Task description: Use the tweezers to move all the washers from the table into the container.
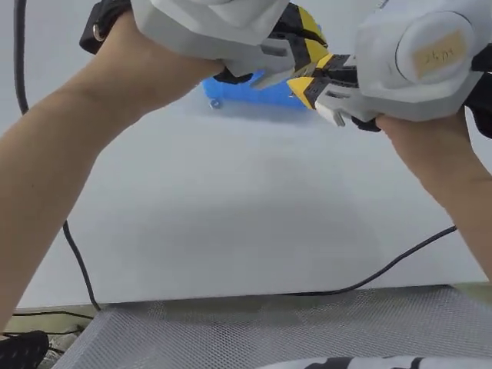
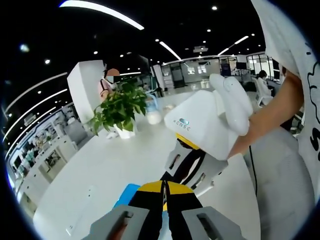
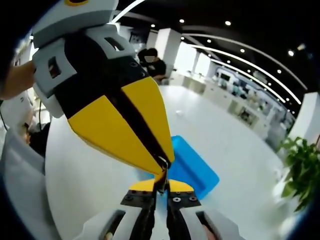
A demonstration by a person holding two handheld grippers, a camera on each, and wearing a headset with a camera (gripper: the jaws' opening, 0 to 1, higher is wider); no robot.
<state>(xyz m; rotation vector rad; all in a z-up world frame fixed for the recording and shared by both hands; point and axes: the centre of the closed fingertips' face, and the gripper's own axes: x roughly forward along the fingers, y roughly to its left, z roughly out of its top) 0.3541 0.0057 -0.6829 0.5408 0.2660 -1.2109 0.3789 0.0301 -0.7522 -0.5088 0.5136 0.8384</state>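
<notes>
Meeting nose to nose at the top of the head view, the left claw (image 1: 314, 48) reaches in from the left and the right claw (image 1: 307, 83) from the right, each gripped by a bare-armed hand. Both hang above the white worktop (image 1: 246, 215), over the near edge of the blue container (image 1: 246, 92), which sits toward the far side.

In the right gripper view, the right claw (image 3: 160, 186) has its yellow tips pressed together. The left claw (image 3: 161, 159) slants down from the upper left, also pressed together, with its point touching the right one's tips. A thin dark sliver shows where they meet, too small to name, so it cannot be told whether either claw is pinching the tweezers. The container (image 3: 192, 170) lies on the worktop just behind that meeting point.

In the left gripper view, the left claw (image 2: 165, 192) shows yellow tips drawn tight, and the right claw (image 2: 182, 170) comes down onto them from above and to the right. A corner of the container (image 2: 127, 192) peeks out to the left.

A small round speck (image 1: 216, 104) lies by the container's left end in the head view; whether it is a washer cannot be told. A black cable (image 1: 384, 269) trails across the worktop's near right.
</notes>
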